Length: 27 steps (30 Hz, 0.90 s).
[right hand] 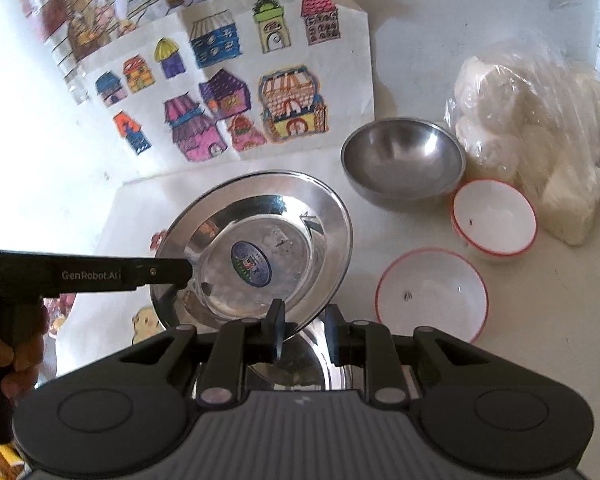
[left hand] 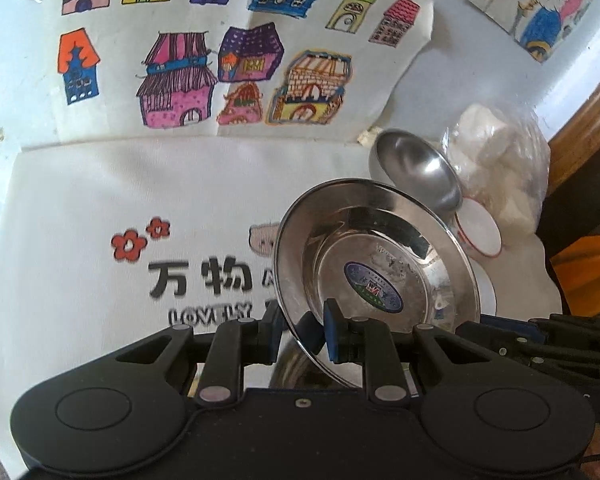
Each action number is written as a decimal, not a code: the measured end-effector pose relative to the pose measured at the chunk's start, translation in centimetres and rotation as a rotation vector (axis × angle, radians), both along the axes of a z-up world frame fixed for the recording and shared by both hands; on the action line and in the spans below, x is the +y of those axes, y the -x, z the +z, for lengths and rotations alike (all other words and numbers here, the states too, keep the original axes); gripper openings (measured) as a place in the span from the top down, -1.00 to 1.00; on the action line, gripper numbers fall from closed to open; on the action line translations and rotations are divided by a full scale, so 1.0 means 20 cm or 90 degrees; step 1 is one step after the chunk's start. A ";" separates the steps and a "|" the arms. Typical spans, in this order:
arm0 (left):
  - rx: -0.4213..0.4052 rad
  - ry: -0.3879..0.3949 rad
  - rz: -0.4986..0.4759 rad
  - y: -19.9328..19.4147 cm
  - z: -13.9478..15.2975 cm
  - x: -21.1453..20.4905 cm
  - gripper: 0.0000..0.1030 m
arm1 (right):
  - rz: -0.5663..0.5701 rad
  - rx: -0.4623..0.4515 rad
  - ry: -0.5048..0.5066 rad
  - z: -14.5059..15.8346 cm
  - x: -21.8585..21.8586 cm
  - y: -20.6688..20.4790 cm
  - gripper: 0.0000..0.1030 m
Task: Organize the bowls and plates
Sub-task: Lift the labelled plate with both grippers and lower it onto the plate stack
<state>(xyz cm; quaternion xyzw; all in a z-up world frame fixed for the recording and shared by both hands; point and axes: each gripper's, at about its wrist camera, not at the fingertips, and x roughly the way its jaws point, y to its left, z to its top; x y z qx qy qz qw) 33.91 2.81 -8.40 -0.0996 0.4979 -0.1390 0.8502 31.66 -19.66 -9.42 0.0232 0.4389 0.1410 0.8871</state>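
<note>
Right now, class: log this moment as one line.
left fingers: on plate rim | right fingers: same plate | plate: lifted, tilted | bowls: on table

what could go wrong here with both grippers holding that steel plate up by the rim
1. The steel plate is pinched only at its rim by the left gripper and right gripper, tilted; it may slip.
2. Dropped, it would hit the second plate below or the white bowl.

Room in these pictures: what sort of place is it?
Probably a family home: children's house drawings taped to the wall, a printed tablecloth and steel and white bowls on the table.
</note>
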 end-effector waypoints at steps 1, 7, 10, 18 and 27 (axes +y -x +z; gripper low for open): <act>0.002 -0.005 0.000 0.02 0.00 0.00 0.55 | 0.005 0.003 0.003 0.00 0.00 0.02 0.54; 0.012 -0.014 -0.013 0.12 0.00 -0.02 0.62 | 0.021 0.016 0.011 -0.05 0.02 0.12 0.82; 0.012 -0.023 -0.046 0.16 0.00 -0.08 0.75 | 0.060 0.008 0.009 -0.06 0.07 0.18 0.89; 0.061 -0.038 -0.039 0.20 -0.09 -0.09 0.70 | 0.100 0.047 0.021 -0.14 0.14 0.23 0.89; 0.053 -0.032 -0.015 0.21 -0.05 -0.02 0.65 | 0.101 0.053 0.012 -0.15 0.12 0.24 0.76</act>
